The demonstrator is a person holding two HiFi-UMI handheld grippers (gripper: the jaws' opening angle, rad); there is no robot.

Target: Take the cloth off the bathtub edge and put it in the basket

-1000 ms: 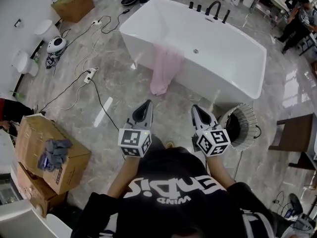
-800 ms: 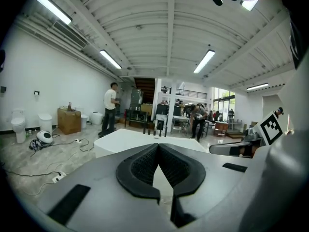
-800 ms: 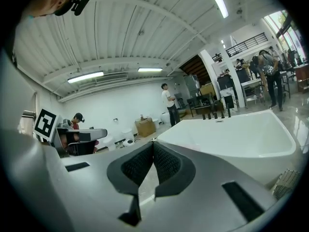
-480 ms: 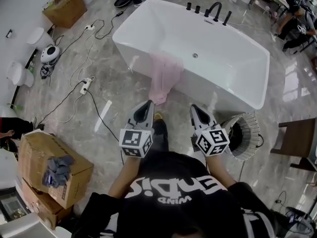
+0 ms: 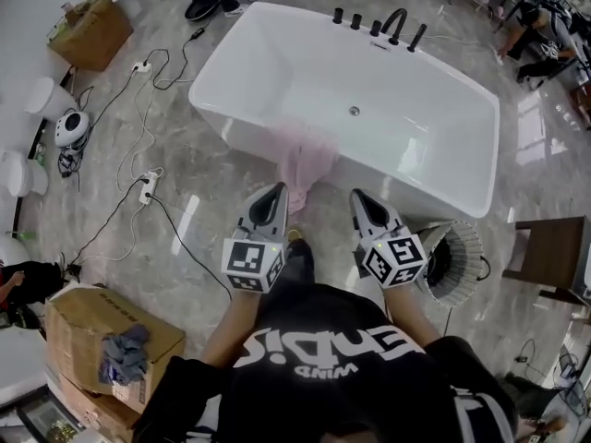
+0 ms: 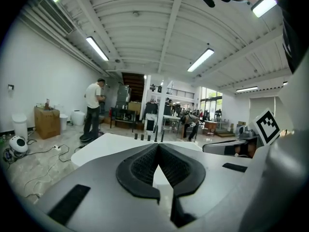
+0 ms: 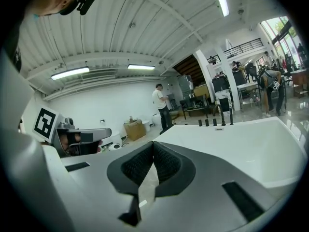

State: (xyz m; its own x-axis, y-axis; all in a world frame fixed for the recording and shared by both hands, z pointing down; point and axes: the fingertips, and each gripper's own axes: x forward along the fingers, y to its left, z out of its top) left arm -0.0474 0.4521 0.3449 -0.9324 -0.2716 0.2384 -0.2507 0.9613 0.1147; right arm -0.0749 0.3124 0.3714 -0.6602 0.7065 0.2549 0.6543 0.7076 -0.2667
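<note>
Over the near rim of the white rectangular bathtub [image 5: 231, 123], a pink cloth [image 5: 307, 160] is hanging, its lower end reaching down toward the grey marble floor [image 5: 185, 210]. Only the head view is showing this cloth, and only that view is showing the round pale ribbed basket [image 5: 462, 252], which is standing on the floor by the tub's near right corner, just right of the right hand-held gripper [image 5: 358, 197]. The left hand-held gripper [image 5: 274, 190] is pointing at the cloth's lower edge, near it but apart from it.

The left gripper view is showing what the head view cannot: the left hand-held gripper [image 6: 158, 146] is holding its black ribbed pads [image 6: 142, 166] together at the tips, with nothing between them. The right gripper view is showing the right hand-held gripper [image 7: 153, 144] likewise pressed shut and empty. Both views are looking across the bathtub [image 6: 99, 146] [image 7: 251, 144] to a standing person in a white shirt [image 6: 93, 108] [image 7: 161, 105] on the far side.
</note>
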